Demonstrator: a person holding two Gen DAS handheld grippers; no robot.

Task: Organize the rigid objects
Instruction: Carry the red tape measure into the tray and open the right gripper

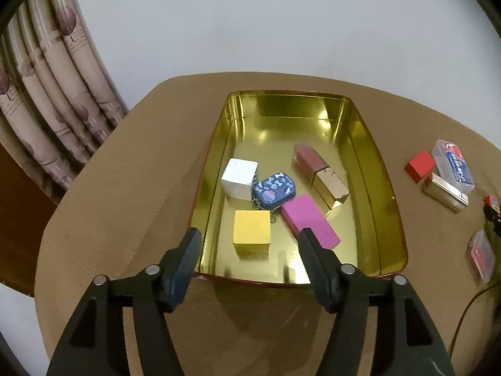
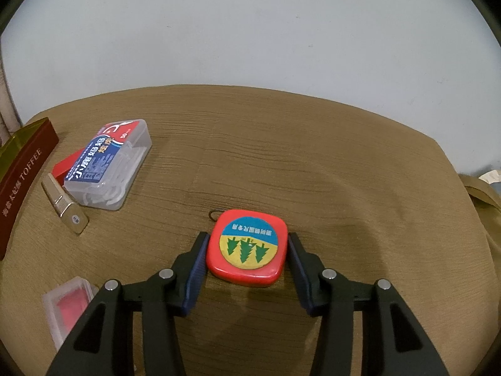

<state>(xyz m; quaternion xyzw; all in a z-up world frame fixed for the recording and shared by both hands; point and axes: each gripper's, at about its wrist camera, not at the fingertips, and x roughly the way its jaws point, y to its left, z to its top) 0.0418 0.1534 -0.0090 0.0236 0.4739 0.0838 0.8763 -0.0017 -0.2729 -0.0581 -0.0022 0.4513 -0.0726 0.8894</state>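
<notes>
We find the right gripper [image 2: 246, 252] low over the brown wood-grain tabletop [image 2: 281, 156], its fingers [image 2: 197, 269] set either side of a red rounded-square plastic tape measure with a yellow-and-blue tree label [image 2: 247, 247]. The left finger appears to touch the case; the right stands just beside it, so we cannot tell whether a firm grip is made. We judge the step in hand to be the pick-up. To do it well, close squarely on the flat side walls, keep the small wire loop [image 2: 215, 213] clear, and lift straight.

The left gripper [image 2: 249, 236] hovers with fingers spread and nothing between them, over the near rim of a gold-lined rectangular metal tin with a red outer edge [image 1: 369, 163]. Between and just beyond those fingers lie a yellow cube [image 1: 252, 230] and a pink rectangular block [image 1: 310, 221]; further on, a blue patterned keychain tin [image 1: 275, 189], a white cube [image 1: 239, 177] and a pink-and-gold lipstick case [image 1: 321, 172].
</notes>
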